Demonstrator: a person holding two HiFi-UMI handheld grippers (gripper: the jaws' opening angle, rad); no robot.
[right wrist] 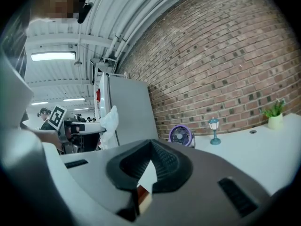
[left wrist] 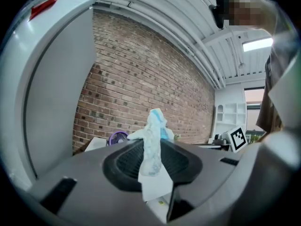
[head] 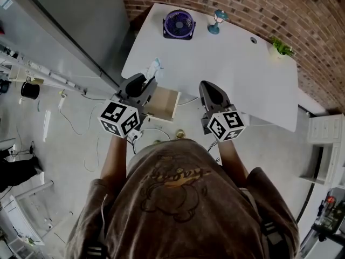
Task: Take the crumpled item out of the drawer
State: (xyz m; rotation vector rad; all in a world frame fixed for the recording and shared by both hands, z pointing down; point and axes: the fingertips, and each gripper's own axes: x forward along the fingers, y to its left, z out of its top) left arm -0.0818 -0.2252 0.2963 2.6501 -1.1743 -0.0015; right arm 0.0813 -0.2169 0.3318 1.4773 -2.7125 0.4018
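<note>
Extraction step looks essentially done. The left tongs (head: 150, 82) pinch the crumpled item (head: 154, 67), a white-and-blue wad of paper or tissue, and the left gripper view shows it clamped between the jaws and sticking up past the tips. The item is out of the drawer (head: 163, 104), held in the air above it at the front-left edge of the surface (head: 226, 74).

The drawer is pulled out under that front edge. The wooden inside looks bare as far as the head view shows.

The right tongs (head: 208, 88) are pressed together at the tips with nothing in them, and hover over the front edge just right of the drawer.

Next move, my read: carry the wad over the surface, set it down and spread the jaws. It's light and soft, so it may cling to a pad on release.

Obstacles are few:
- Purple fan (head: 178, 24) at the far-left edge
- Small lamp (head: 216, 21) beside the fan
- Potted plant (head: 281, 47) at the far-right corner
- Tall grey cabinet (head: 81, 20) close along the left edge — watch the left elbow there

The middle of the surface is bare.
</note>
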